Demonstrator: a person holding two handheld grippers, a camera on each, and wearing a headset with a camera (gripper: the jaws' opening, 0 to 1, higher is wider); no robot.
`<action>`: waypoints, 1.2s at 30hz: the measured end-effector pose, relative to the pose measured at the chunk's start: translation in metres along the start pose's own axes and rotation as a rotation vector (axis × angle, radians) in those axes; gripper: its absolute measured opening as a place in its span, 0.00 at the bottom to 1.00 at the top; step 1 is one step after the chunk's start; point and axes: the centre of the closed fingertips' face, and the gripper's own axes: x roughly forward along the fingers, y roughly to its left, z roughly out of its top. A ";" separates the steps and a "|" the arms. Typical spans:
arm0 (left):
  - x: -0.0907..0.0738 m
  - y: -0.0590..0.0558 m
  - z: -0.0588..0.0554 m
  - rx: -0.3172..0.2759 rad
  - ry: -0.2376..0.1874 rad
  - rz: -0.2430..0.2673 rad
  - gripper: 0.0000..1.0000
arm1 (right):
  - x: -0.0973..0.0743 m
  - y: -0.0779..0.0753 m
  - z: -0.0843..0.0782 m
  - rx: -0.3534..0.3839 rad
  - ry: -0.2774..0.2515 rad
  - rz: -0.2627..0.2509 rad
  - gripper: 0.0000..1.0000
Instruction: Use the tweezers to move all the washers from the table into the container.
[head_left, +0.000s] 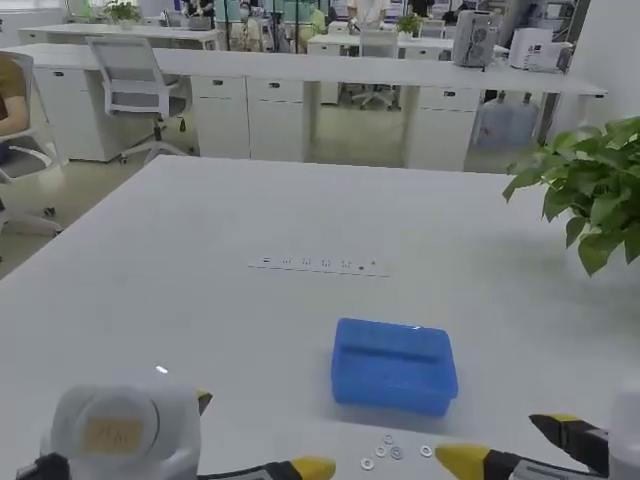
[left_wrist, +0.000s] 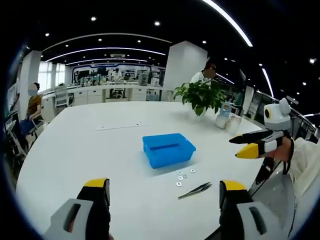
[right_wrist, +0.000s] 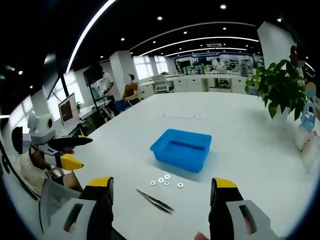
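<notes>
White table (head_left: 200, 300), potted plant (head_left: 590, 190) at its far right. Blue container (head_left: 393, 365) sits mid-table. My left gripper (left_wrist: 164, 184) and right gripper (right_wrist: 162, 182) hang low at the near edge, jaws spread wide, nothing between them. Each gripper view catches the other gripper off to the side, jaws parted too. Both gripper views pick up the tweezers (right_wrist: 156, 201) lying flat on the table, just on my side of the washers (head_left: 390, 450). Five washers, loose cluster on the table, near the container's front wall, apart from it.
</notes>
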 end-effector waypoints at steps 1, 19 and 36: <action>0.000 0.000 0.000 0.003 0.001 0.000 0.92 | 0.000 0.001 0.000 -0.006 0.003 0.000 0.78; -0.002 0.009 0.004 0.055 0.001 -0.005 0.89 | 0.004 -0.001 0.001 -0.017 0.022 0.027 0.77; 0.011 0.000 0.008 0.096 0.041 -0.140 0.73 | 0.011 -0.002 -0.009 -0.058 0.085 0.092 0.67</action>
